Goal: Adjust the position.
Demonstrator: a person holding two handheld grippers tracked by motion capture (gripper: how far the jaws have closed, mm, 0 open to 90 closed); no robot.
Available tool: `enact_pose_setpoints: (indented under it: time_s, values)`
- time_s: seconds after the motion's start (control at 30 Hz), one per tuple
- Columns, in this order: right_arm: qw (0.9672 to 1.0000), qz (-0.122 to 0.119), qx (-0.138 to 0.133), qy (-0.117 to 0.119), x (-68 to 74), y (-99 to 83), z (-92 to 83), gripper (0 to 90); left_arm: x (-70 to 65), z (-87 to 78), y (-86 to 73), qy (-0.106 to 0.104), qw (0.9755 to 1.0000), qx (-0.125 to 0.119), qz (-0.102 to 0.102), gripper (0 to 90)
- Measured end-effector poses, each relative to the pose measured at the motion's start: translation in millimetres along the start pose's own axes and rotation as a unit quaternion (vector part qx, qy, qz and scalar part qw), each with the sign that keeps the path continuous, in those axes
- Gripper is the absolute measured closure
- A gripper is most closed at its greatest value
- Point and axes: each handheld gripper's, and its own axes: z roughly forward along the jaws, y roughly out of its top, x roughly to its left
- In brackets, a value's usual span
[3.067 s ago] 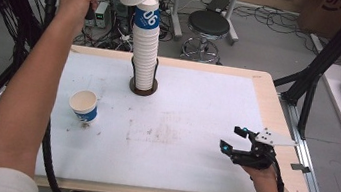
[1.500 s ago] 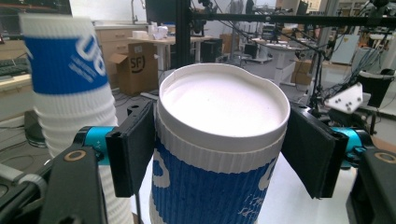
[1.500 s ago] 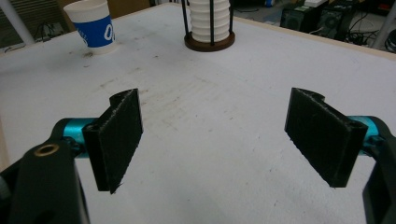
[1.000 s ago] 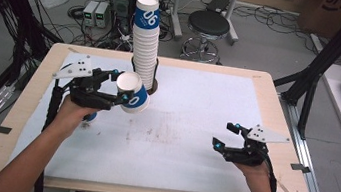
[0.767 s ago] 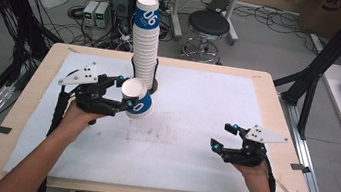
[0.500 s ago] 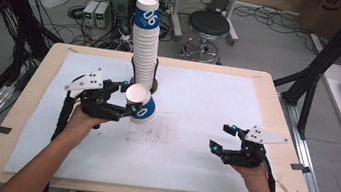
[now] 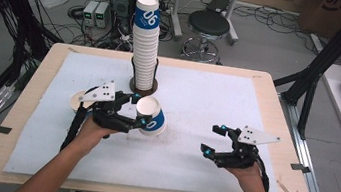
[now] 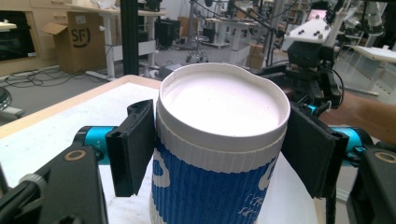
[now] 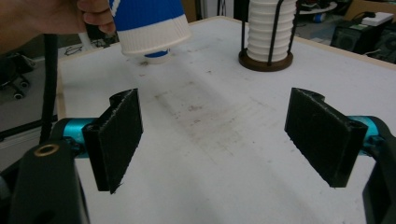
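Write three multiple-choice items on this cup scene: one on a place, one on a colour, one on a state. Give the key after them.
1. Where does the tall stack of cups stand?
A. On the near right corner of the table
B. In a dark holder at the far middle of the white mat
C. On the floor by the stool

2. What colour is the band on the paper cup in the left tool?
A. Red
B. Green
C. Blue

3. How do the jaws of the right tool stand?
A. Open, nothing between them
B. Shut on a cup
C. Shut on a cable

Key: 1 B, the high view shows the stack rising from the holder at the mat's far side. 2 C, the left gripper view shows a blue sleeve under a white rim. 3 A, the right gripper view shows bare mat between the spread pads.
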Motion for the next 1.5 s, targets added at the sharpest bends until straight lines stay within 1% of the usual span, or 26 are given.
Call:
enact_pose_setpoints:
  time_s: [0.2,0.3,0.5,0.77,0.83,0.9,0.93,1.0,1.23,1.37,1.47,1.5]
  values:
    - [0.9998,-0.009,-0.008,0.013,4.8,2.1,7.7,19.6,-3.2,7.5,-4.9,-0.009,1.0000,0.001,-0.003,29.1]
    - [0.9997,-0.012,-0.009,0.019,7.7,3.1,11.1,19.6,-5.9,11.8,-7.1,-0.018,0.9998,0.002,-0.004,29.1]
    - [0.9993,-0.014,-0.001,0.034,11.0,3.1,20.9,19.6,-12.6,20.8,-8.6,-0.042,0.9991,-0.001,-0.003,29.1]
    - [0.9976,-0.029,0.007,0.063,17.8,4.0,32.4,19.6,-19.8,32.2,-9.6,-0.066,0.9978,0.003,-0.002,29.1]
    - [0.9972,-0.033,0.008,0.067,19.3,4.4,34.5,19.6,-21.1,34.2,-9.8,-0.070,0.9975,0.006,0.000,29.1]
    - [0.9968,-0.038,0.008,0.069,20.1,4.9,36.8,19.6,-22.6,36.1,-10.1,-0.079,0.9968,0.007,-0.001,29.1]
    - [0.9967,-0.038,0.010,0.072,20.7,5.1,37.8,19.6,-23.5,36.7,-10.1,-0.081,0.9967,0.009,0.002,29.1]
    - [0.9963,-0.040,0.014,0.075,21.3,5.6,39.9,19.6,-25.4,38.1,-9.9,-0.087,0.9962,0.008,0.002,29.1]
    - [0.9942,-0.049,0.019,0.093,25.3,7.1,47.8,19.6,-28.6,41.6,-10.0,-0.098,0.9951,0.013,0.006,29.2]
    - [0.9936,-0.051,0.019,0.099,26.4,7.5,49.6,19.6,-29.5,43.5,-10.3,-0.101,0.9947,0.016,0.008,29.3]
    - [0.9931,-0.052,0.019,0.103,27.0,7.6,50.4,19.6,-31.2,44.8,-9.6,-0.107,0.9942,0.012,0.007,29.3]
    - [0.9930,-0.053,0.020,0.104,27.2,7.7,50.6,19.6,-31.6,45.2,-9.2,-0.108,0.9940,0.012,0.010,29.3]
